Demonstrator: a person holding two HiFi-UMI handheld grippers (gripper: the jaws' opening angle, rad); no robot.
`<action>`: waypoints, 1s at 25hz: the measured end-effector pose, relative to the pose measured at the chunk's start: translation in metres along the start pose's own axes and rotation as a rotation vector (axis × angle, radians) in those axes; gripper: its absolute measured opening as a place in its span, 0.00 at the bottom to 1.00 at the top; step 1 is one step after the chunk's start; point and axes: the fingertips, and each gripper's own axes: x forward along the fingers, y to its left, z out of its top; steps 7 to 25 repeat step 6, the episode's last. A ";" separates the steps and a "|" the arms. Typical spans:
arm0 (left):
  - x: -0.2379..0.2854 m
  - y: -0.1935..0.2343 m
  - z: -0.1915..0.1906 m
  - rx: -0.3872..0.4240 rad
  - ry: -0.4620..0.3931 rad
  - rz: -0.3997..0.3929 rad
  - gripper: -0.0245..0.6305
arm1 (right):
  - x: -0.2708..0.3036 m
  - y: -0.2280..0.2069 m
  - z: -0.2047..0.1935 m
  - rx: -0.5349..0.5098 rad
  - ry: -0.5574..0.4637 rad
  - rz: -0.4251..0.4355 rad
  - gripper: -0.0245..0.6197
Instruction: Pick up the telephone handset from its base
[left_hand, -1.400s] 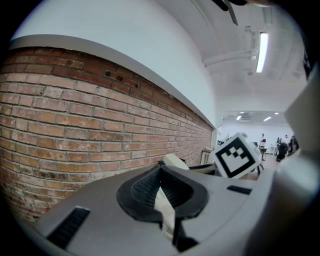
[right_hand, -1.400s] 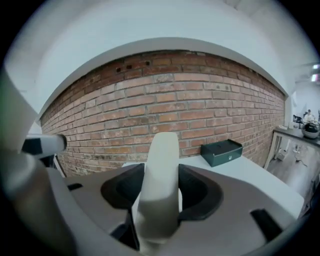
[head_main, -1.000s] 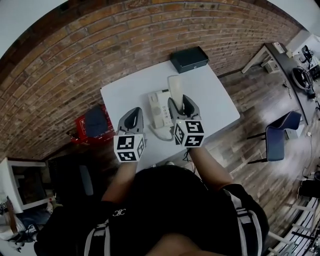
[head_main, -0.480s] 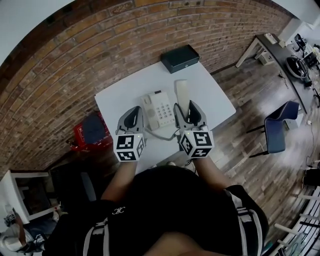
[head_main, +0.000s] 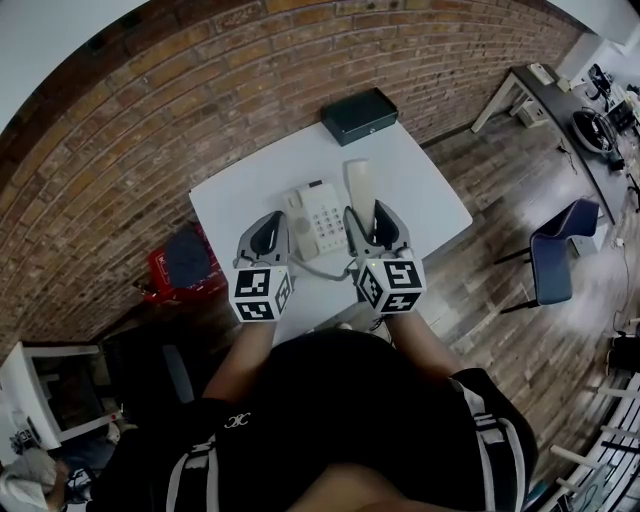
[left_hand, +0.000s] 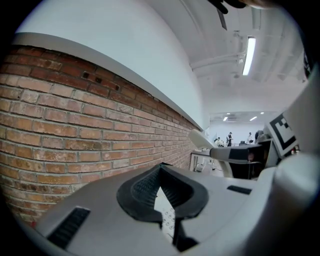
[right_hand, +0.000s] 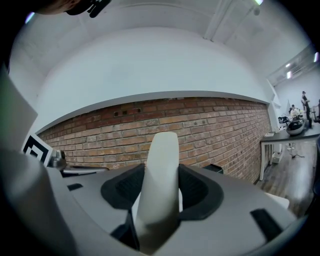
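Handset (right_hand: 160, 185), cream-white and slim, stands clamped in right gripper (head_main: 367, 216), off base (head_main: 318, 222).

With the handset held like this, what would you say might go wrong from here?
1. The right gripper clamps the handset near one end, with most of it sticking out beyond, so it may pivot or slip.
2. The cord links the handset to the base; lifting farther might drag the base across the table.
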 end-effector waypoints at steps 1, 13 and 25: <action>0.000 0.001 0.000 -0.001 0.001 0.001 0.04 | 0.001 0.001 -0.001 0.002 0.003 0.002 0.35; -0.001 0.005 -0.001 -0.001 0.002 0.001 0.04 | 0.007 0.007 -0.003 0.005 0.013 0.009 0.35; -0.001 0.005 -0.001 -0.001 0.002 0.001 0.04 | 0.007 0.007 -0.003 0.005 0.013 0.009 0.35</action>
